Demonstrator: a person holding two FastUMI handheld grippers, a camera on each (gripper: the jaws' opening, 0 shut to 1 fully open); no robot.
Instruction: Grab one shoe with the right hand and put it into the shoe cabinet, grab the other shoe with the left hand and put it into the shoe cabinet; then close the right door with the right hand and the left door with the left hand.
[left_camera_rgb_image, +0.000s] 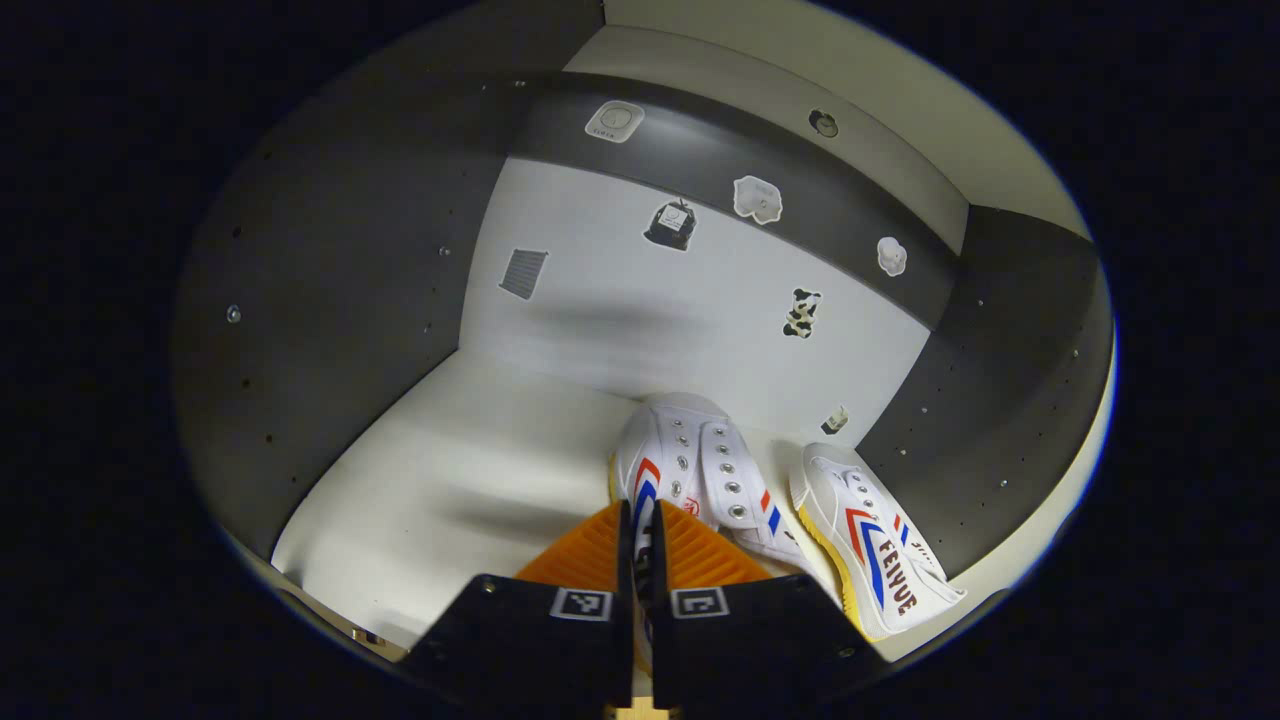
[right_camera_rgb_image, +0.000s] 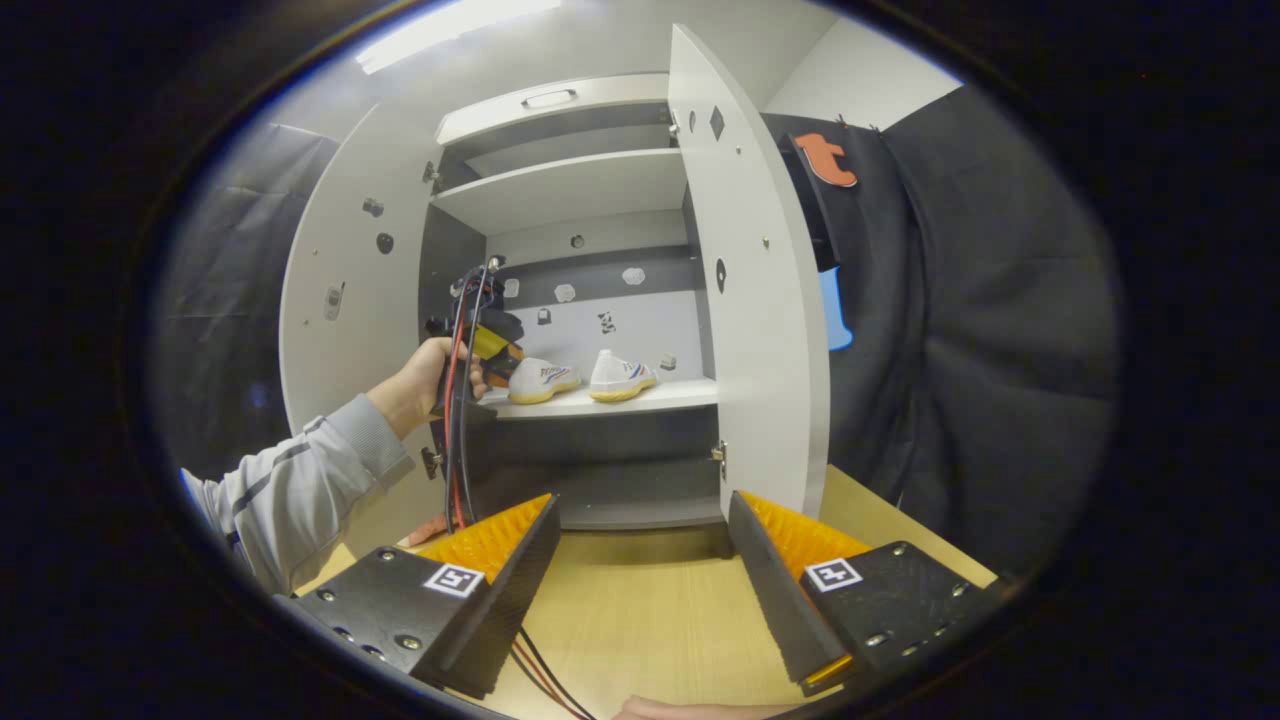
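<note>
Two white sneakers stand on the cabinet's white shelf (right_camera_rgb_image: 640, 400): one sneaker (left_camera_rgb_image: 690, 470) is pinched by the narrow left gripper (left_camera_rgb_image: 640, 560), the other sneaker (left_camera_rgb_image: 875, 540) just beside. Both doors stand open. The right gripper (right_camera_rgb_image: 640, 560) is wide above the wooden table (right_camera_rgb_image: 640, 620).

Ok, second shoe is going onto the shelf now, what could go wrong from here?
The left hand-held gripper is clamped on the second shoe, close beside the first shoe; pulling out could drag either off the shelf. Both doors stand open; closing the right door early could catch that arm.
</note>
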